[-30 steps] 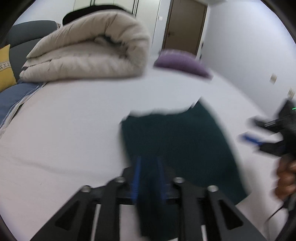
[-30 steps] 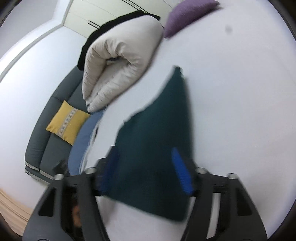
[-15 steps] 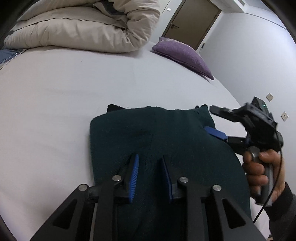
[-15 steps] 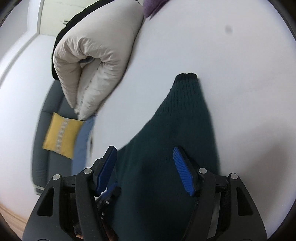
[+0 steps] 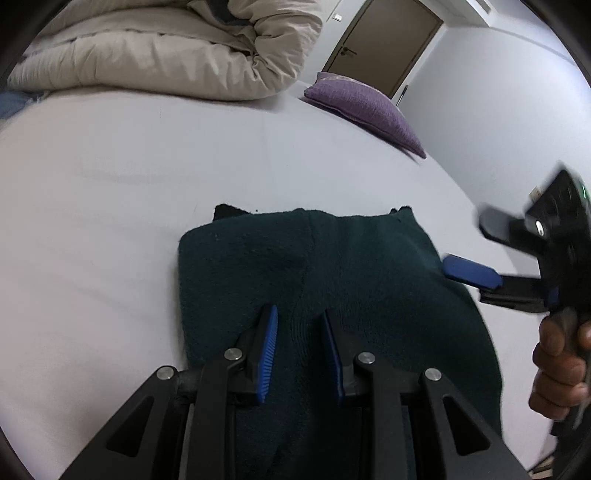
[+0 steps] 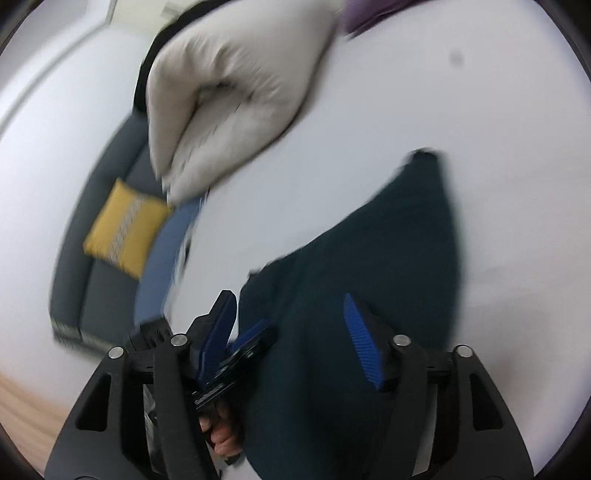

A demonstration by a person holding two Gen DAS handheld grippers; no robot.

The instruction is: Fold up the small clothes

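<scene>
Only the left view shows the door (image 5: 384, 44). Both hand-held grippers, left (image 5: 299, 350) and right (image 6: 291, 332), are spread above the sweater (image 5: 332, 280) on the bed (image 5: 110, 192).

Hidden, cropped and smeared parts of the two wrist views

In the left wrist view the dark green garment (image 5: 332, 280) runs under the left gripper (image 5: 299, 332) and off the bottom edge, so its near end cannot be seen; the rolled beige duvet (image 5: 166, 48) is cut by the top edge, the right gripper (image 5: 487, 251) at the right edge is motion-blurred, and the hand (image 5: 557, 373) on it is cropped. The whole right wrist view is smeared: the duvet's folds, the yellow cushion (image 6: 125, 229) pattern and the purple pillow (image 6: 369, 11) at the top edge lack detail, and the garment's lower part lies behind the gripper frame.
</scene>
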